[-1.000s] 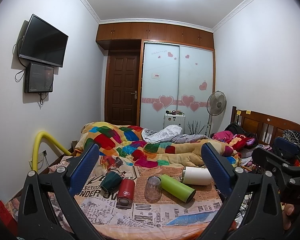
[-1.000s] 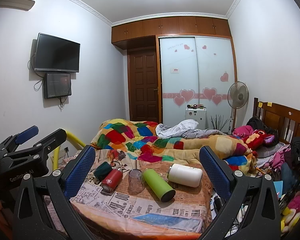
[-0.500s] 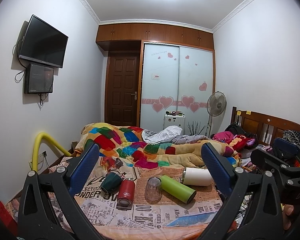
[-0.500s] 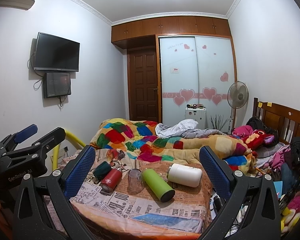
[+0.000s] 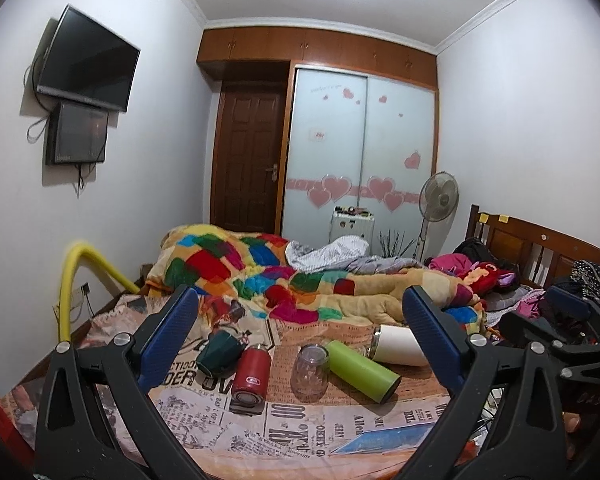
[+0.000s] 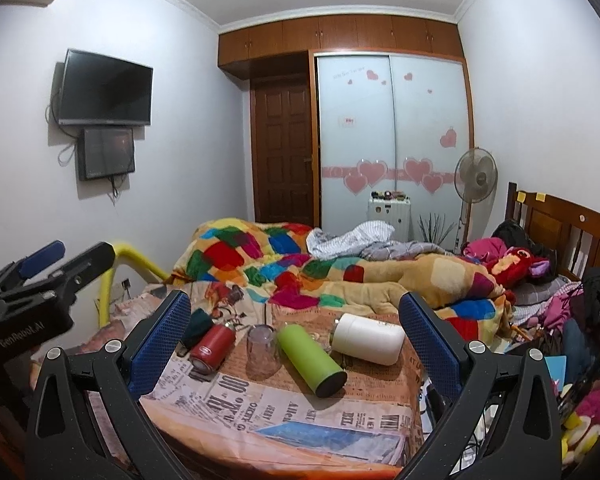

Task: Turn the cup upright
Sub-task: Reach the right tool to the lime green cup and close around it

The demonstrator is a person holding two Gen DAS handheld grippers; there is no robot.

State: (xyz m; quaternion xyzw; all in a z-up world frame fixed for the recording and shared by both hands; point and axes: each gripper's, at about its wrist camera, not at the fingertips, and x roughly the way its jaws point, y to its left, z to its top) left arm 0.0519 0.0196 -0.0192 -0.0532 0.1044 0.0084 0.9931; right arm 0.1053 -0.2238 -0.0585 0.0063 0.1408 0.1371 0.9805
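Five vessels lie on the newsprint-patterned sheet [image 5: 300, 420] at the foot of the bed [image 6: 560, 220]: one clear cup [image 5: 309, 368], one dark green cup [image 5: 217, 353], one red flask [image 5: 251, 372], one lime flask [image 5: 362, 369] and one white flask [image 5: 400, 346]. The clear cup stands mouth down in the middle of the row, between the red flask and the lime flask, close to both. The dark green cup lies on its side at the left end, just beside the red flask. The red flask also lies on its side. The lime and white flasks lie on their sides too, the white one behind the lime one's far end.

Both grippers hover above the near edge of the bed, well back from the vessels and pointing toward them. The left gripper [image 5: 300, 332] has its fingers spread wide with nothing between them. The right gripper [image 6: 294, 332] is likewise spread wide and holds nothing. They sit side by side, roughly level, each visible at the edge of the other's view.

One colourful quilt [image 6: 260, 256] is bunched behind the vessels.
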